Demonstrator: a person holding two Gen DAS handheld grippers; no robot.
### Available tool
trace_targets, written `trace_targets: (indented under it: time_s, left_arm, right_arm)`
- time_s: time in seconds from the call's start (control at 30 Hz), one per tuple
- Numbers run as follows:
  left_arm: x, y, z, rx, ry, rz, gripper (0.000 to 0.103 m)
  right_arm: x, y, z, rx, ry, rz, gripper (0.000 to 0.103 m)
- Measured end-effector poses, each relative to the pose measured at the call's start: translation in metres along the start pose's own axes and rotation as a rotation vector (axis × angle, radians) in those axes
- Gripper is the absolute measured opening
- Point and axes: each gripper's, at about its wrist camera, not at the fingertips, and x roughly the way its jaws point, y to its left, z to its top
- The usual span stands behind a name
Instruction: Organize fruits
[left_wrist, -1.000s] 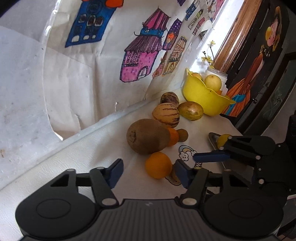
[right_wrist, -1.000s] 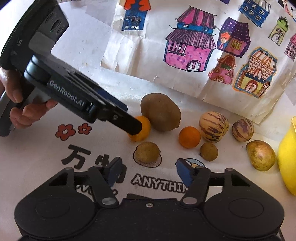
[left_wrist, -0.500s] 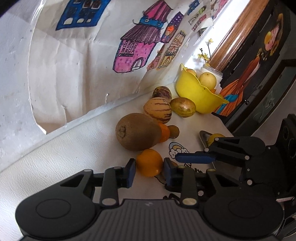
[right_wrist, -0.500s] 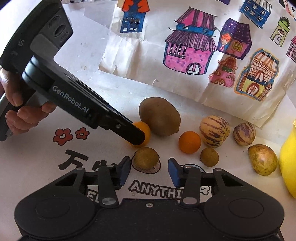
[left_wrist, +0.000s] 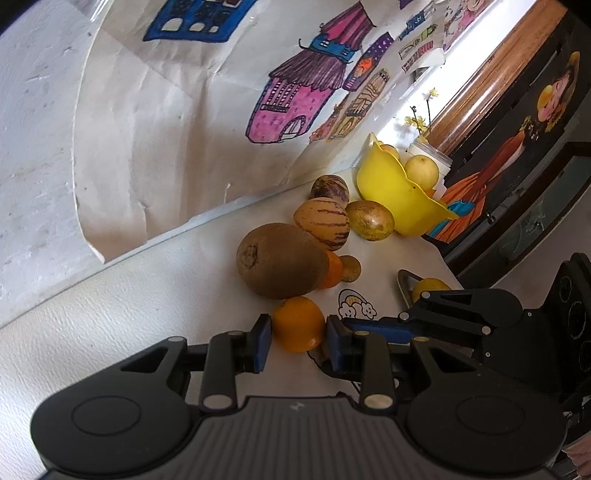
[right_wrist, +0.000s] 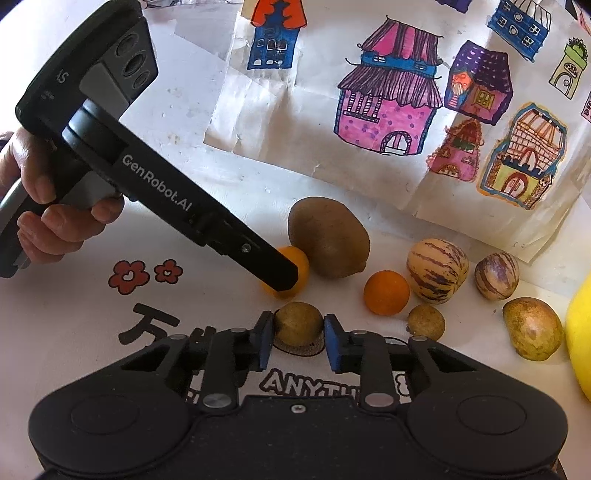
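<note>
The left gripper (left_wrist: 298, 338) is clamping an orange (left_wrist: 298, 323); the right gripper (right_wrist: 298, 338) is pinching a small brown fruit (right_wrist: 298, 324). The yellow bowl (left_wrist: 384, 192) is lying ahead, past the kiwi (nearer the right gripper).

A paper sheet of drawn houses (right_wrist: 388, 99) stands behind a white printed tablecloth (right_wrist: 92, 317).
</note>
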Motion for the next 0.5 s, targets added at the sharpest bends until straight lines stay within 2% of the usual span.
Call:
trace_targets:
  time_s: [0.17, 0.5]
  left_arm:
    - [0.0, 0.0, 0.0, 0.002, -0.005, 0.01, 0.035]
    - [0.008, -0.018, -0.001, 0.059, -0.013, 0.078, 0.036]
  right_arm:
    - [-0.002, 0.0, -0.002, 0.004, 0.003, 0.001, 0.031]
    - [-0.014, 0.002, -0.009, 0.024, 0.015, -0.013, 0.031]
